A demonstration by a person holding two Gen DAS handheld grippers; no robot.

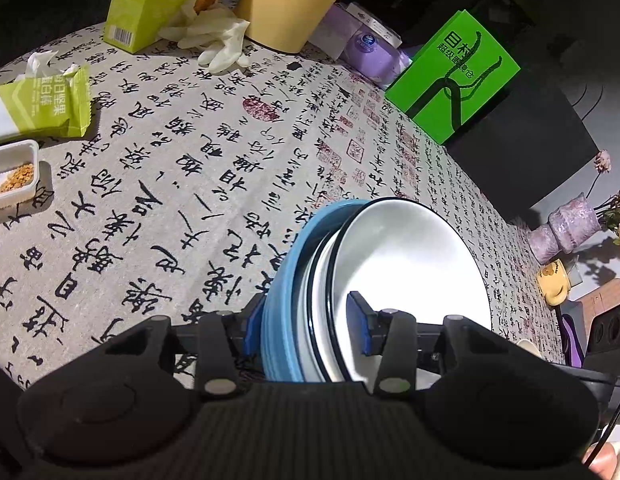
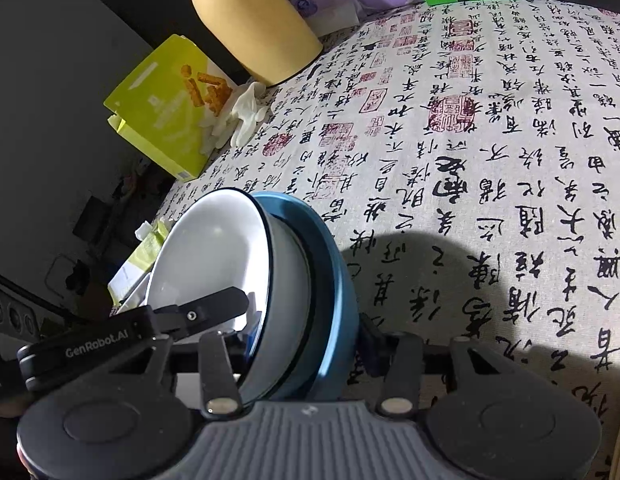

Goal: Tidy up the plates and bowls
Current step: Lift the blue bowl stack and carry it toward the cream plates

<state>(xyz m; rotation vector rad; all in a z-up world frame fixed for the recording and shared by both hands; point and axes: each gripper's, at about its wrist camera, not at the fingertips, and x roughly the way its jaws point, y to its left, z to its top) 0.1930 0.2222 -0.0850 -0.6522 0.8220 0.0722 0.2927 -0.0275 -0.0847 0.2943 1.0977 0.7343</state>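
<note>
Legible writing: "GenRobot.AI" on my left gripper's (image 2: 214, 314) arm, seen from the right wrist; Chinese characters on the green bag (image 1: 456, 74), the snack wrapper (image 1: 50, 102) and the calligraphy tablecloth (image 1: 170, 184). Both my grippers point steeply downward. My left gripper (image 1: 306, 332) and right gripper (image 2: 310, 344) each clamp opposite edges of the dish stack (image 1: 350, 280), white bowls nested in blue plates, held on edge above the tablecloth.
</note>
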